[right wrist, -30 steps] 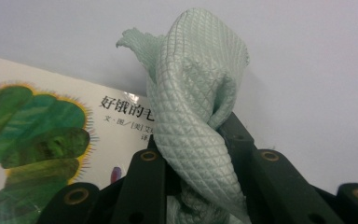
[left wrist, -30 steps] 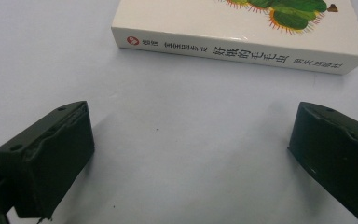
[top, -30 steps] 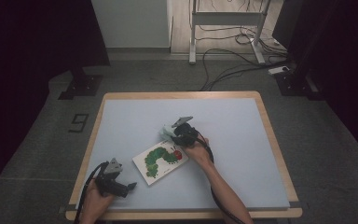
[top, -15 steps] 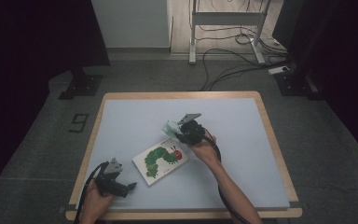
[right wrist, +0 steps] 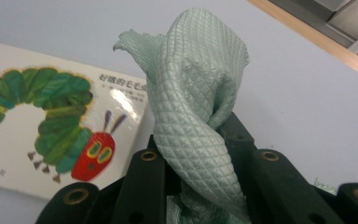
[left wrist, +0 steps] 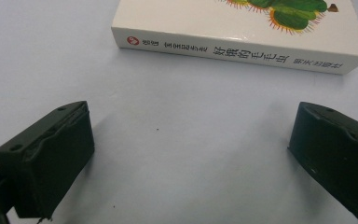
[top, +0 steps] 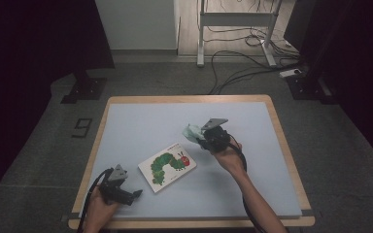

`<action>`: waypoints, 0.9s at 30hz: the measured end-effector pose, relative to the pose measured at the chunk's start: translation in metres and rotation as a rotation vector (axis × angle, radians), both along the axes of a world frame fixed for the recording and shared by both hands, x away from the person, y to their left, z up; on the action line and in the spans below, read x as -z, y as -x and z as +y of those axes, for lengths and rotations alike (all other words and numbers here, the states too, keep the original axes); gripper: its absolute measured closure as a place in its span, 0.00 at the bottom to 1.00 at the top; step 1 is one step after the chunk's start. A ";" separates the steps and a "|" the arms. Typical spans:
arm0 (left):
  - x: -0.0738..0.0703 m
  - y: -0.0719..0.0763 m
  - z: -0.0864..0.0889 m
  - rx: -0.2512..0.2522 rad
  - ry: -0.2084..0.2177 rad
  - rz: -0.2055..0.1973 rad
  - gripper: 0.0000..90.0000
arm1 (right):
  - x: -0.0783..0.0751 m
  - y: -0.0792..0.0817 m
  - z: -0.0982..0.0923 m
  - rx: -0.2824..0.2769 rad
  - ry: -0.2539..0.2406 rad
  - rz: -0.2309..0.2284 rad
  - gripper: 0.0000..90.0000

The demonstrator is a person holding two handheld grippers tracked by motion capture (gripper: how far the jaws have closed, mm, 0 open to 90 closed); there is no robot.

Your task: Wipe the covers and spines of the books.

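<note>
The counter (top: 141, 121) carries a pale blue mat with a wooden rim. A caterpillar picture book (top: 167, 166) lies flat near its middle. The right gripper (top: 205, 137), held off the surface just beyond the book's far right corner, has its jaws clenched on a pale green quilted cloth (right wrist: 193, 116). The left gripper (top: 135, 195) rests at the near left edge, jaws released and spread wide, facing the book's spine.
</note>
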State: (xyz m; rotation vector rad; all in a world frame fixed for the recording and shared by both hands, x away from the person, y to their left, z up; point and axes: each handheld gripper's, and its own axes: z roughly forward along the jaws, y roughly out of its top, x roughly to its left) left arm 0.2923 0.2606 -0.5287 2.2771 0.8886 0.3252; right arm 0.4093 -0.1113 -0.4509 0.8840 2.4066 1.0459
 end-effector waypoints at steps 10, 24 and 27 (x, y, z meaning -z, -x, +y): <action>0.000 0.000 0.000 -0.001 0.000 0.000 0.00 | -0.005 0.014 -0.047 0.064 -0.008 -0.013 0.82; 0.000 0.000 0.000 -0.001 0.000 0.001 0.00 | -0.003 0.033 -0.121 0.208 0.009 -0.003 0.82; 0.000 0.000 0.000 -0.001 0.000 0.001 0.00 | -0.001 0.038 -0.137 0.243 0.004 0.001 0.82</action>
